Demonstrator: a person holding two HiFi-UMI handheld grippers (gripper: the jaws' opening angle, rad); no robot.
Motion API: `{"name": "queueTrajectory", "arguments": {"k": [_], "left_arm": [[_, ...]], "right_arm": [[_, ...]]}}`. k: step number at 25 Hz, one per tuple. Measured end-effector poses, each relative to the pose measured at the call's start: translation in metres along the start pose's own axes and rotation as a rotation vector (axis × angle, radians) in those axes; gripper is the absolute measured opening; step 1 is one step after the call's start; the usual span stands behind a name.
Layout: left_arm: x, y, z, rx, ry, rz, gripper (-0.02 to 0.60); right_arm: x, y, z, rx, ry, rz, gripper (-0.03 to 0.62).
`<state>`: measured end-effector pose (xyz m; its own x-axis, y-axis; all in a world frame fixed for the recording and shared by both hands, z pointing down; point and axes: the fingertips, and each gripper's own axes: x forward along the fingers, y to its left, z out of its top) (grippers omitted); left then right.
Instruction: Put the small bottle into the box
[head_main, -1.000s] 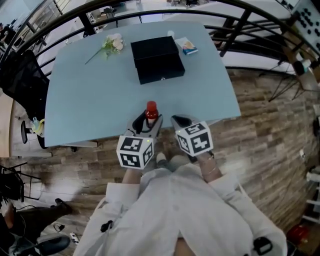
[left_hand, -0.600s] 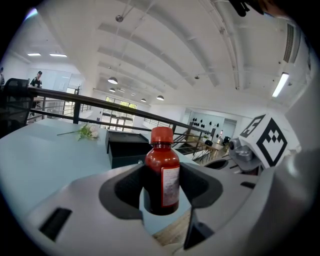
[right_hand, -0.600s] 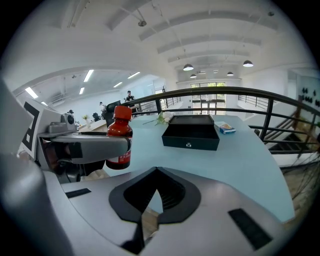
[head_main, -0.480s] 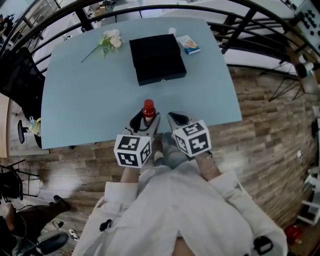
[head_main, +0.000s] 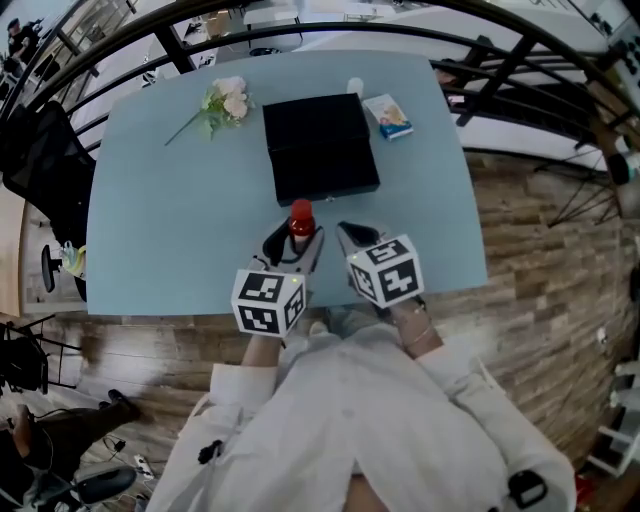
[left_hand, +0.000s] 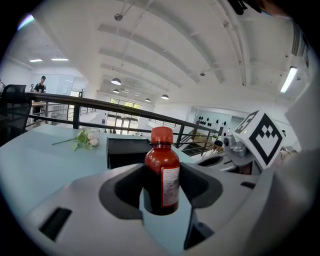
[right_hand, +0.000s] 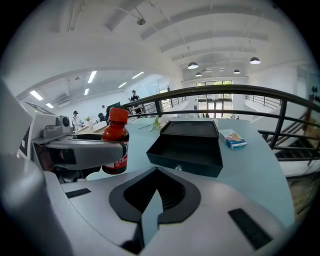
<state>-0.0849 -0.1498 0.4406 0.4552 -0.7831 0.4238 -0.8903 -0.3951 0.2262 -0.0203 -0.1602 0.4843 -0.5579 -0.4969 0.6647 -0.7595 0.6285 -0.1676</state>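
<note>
Near table (head_main: 150, 200) edge, L gripper (left_hand: 164, 212) fingers (left_hand: 85, 200) clamp small bottle (left_hand: 162, 172) upright, cap up; R gripper (right_hand: 150, 220) fingers (right_hand: 215, 200) together, empty.

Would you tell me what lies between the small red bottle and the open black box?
Nothing: the head view shows only bare pale blue table between the small red bottle and the open black box.

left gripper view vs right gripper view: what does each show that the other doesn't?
Left only: its own jaws clamped on the bottle, seen head-on. Right only: the inside of the open box, which looks empty, a small carton, and its own jaws shut on nothing. Both: bottle, box, flower, table, railing.
</note>
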Motion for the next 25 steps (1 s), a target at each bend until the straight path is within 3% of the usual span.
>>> {"name": "queueTrajectory", "arguments": {"k": [8, 25], "left_arm": [[0.043, 0.017, 0.023, -0.021, 0.005, 0.055, 0.221], [0.078, 0.015, 0.024, -0.036, 0.038, 0.093, 0.221]], "right_arm": [[0.029, -0.034, 0.024, -0.02, 0.034, 0.053, -0.003], [0.042, -0.065, 0.018, -0.009, 0.09, 0.104, -0.003]]}}
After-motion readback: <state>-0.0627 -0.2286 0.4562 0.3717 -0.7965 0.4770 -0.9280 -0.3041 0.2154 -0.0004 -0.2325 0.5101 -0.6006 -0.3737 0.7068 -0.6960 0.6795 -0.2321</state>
